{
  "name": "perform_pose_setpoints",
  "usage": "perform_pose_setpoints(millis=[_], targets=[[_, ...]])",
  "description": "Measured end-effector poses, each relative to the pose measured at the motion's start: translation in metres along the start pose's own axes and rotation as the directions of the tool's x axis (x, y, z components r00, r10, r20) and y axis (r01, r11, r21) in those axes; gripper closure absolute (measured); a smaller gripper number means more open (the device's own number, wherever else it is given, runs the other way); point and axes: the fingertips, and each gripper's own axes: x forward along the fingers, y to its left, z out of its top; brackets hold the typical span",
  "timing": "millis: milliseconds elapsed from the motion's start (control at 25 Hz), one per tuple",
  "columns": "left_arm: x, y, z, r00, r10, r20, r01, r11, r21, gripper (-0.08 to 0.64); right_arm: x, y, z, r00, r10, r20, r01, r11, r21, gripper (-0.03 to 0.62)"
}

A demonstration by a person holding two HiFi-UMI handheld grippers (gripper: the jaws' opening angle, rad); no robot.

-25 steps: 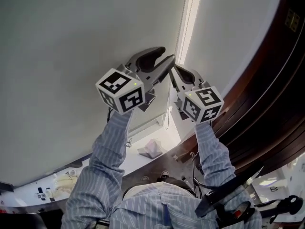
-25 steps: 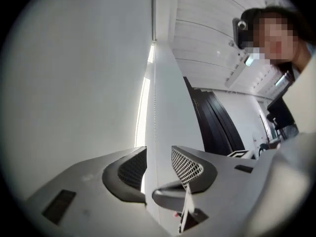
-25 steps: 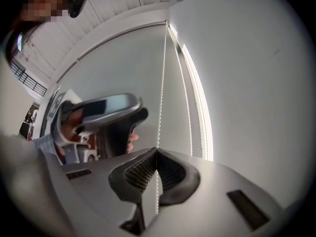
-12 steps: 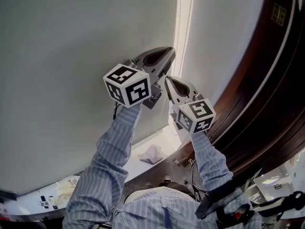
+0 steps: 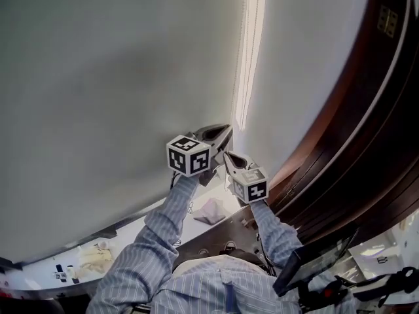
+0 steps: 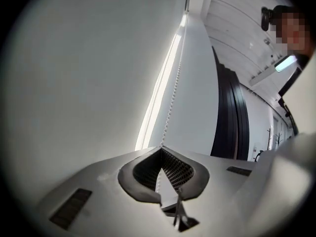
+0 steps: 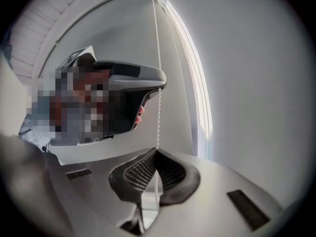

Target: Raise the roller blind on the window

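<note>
Roller blind [image 5: 118,77], pale grey and flat, across most of the head view, drawn down to the sill [image 5: 127,235]. Second blind [image 5: 308,64] to its right, with a bright strip of daylight [image 5: 252,38] between the two. Dark wood panelling [image 5: 366,142] curving down the right edge. Striped sleeves [image 5: 150,247] reaching up from the bottom of the frame toward that gap.

Left claw [image 5: 226,131] with its marker cube [image 5: 188,156] level with the lower part of the blind, just beside the strip of daylight. Jaws just now closing, pressed together on the bead chain [image 6: 173,93], with the chain running straight up from between the ribbed pads [image 6: 177,170] toward the top of the window.

Right claw [image 5: 227,156] just below the left one, its own cube [image 5: 251,187] nearer the sleeve. Jaws likewise pinched tight on the same bead chain, lower down, beads entering at the tips and vanishing between the pads. From the right gripper view, left claw directly above, gripping the chain higher up.

Crumpled white cloth [image 5: 211,209] on the sill below both claws.
</note>
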Motion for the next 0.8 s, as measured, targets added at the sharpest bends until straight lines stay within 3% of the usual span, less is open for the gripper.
perform_pose_setpoints(millis=[120,200,320,400,520,640,800], targets=[[-0.006,0.013,-0.076,0.995,0.029,-0.091,-0.036,0.997,-0.07,0.554,0.011,0.001,-0.092,0.991,-0.001,-0.131,0.01,0.998,0.063,0.586],[-0.01,0.016,-0.109,0.99,0.054,-0.131,-0.064,0.996,-0.069,0.554,0.017,0.004,-0.132,0.98,0.006,-0.2,0.013,0.996,0.093,0.586],[-0.015,0.023,-0.124,0.99,0.085,-0.116,-0.097,0.991,-0.097,0.555,0.02,0.007,-0.151,0.969,0.018,-0.248,0.01,0.994,0.112,0.586],[-0.017,0.027,-0.12,0.99,0.102,-0.096,-0.113,0.986,-0.119,0.555,0.013,0.006,-0.147,0.966,0.019,-0.256,-0.001,0.998,0.069,0.584],[-0.02,0.034,-0.115,0.99,0.116,-0.082,-0.125,0.985,-0.122,0.555,-0.009,0.005,-0.114,0.984,0.015,-0.179,-0.013,1.0,0.011,0.581],[-0.023,0.036,-0.114,0.991,0.115,-0.066,-0.123,0.983,-0.133,0.555,-0.037,0.005,-0.029,0.999,0.035,0.015,-0.035,0.999,0.025,0.552],[-0.023,0.032,-0.116,0.993,0.107,-0.05,-0.113,0.985,-0.13,0.554,-0.059,0.016,0.118,0.959,0.125,0.253,-0.108,0.991,-0.081,0.536]])
